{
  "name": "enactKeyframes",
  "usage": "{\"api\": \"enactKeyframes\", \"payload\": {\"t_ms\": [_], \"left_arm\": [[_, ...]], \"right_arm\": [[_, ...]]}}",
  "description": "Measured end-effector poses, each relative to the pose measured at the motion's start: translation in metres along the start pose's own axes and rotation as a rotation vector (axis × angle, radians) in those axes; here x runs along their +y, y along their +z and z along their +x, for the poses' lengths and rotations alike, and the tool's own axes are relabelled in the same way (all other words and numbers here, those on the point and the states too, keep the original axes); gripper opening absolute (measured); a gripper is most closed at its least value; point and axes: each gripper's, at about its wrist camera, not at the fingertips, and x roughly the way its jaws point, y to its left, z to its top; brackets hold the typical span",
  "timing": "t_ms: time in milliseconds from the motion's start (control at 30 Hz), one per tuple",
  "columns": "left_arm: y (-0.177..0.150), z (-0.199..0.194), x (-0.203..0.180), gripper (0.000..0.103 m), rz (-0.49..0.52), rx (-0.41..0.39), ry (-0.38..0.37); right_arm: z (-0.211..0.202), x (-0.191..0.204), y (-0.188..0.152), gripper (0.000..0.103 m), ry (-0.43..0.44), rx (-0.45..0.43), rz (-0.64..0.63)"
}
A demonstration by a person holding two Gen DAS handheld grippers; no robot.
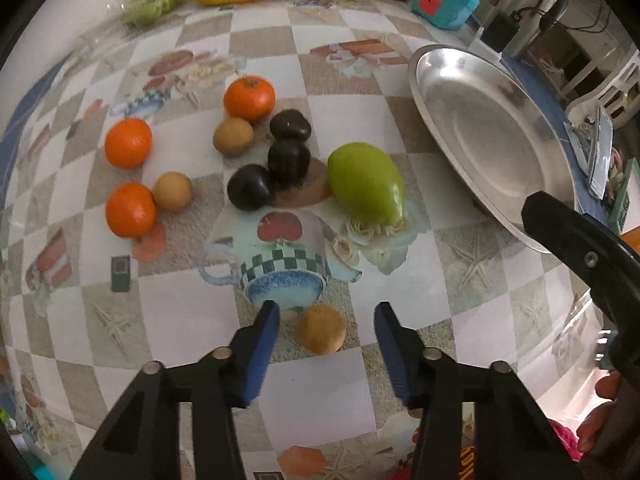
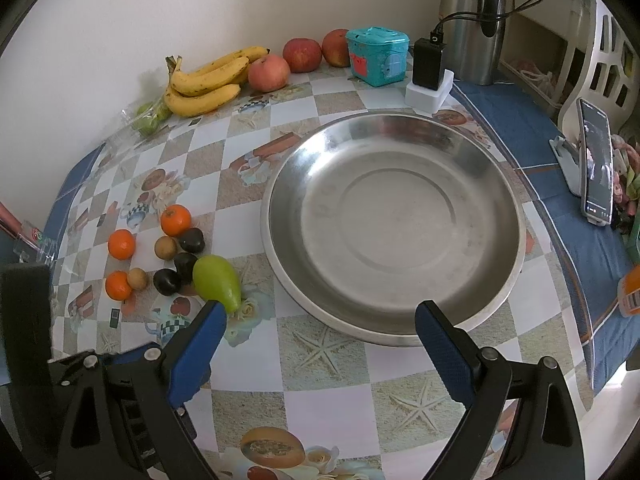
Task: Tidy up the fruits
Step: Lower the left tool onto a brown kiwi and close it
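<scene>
While the left gripper (image 1: 326, 320) is pointing down at the checked tablecloth (image 1: 340, 120), its jaws are standing spread around a small brown fruit (image 1: 322, 329), neither pad touching it. Beyond the spread jaws of the right gripper (image 2: 320, 326), a steel dish (image 2: 394, 224) is sitting empty.

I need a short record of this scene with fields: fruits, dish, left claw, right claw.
fruits: three oranges, three dark plums, green mango, brown fruits loose on table
dish: steel plate, empty
left claw: open around one small brown fruit, pads not touching
right claw: open, holds nothing
</scene>
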Motion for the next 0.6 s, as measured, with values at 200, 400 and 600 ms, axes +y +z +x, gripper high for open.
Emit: {"api": "enactKeyframes", "payload": {"t_ms": [200,400,600], "left_arm": [[0.001,0.002,0.005,0.027,-0.015,0.005,-0.032],[-0.003,-0.003,0.015,0.025,-0.040,-0.007,-0.055],[-0.005,-0.021,0.031,0.025,-0.095,-0.047,-0.076]], "right_arm": [[0.002,0.003,-0.001,0.096,-0.009,0.007,-0.015],[0.002,0.001,-0.001,0.096,-0.010,0.010,-0.010],[0.003,0.001,-0.001,0.096,0.005,0.015,-0.008]]}}
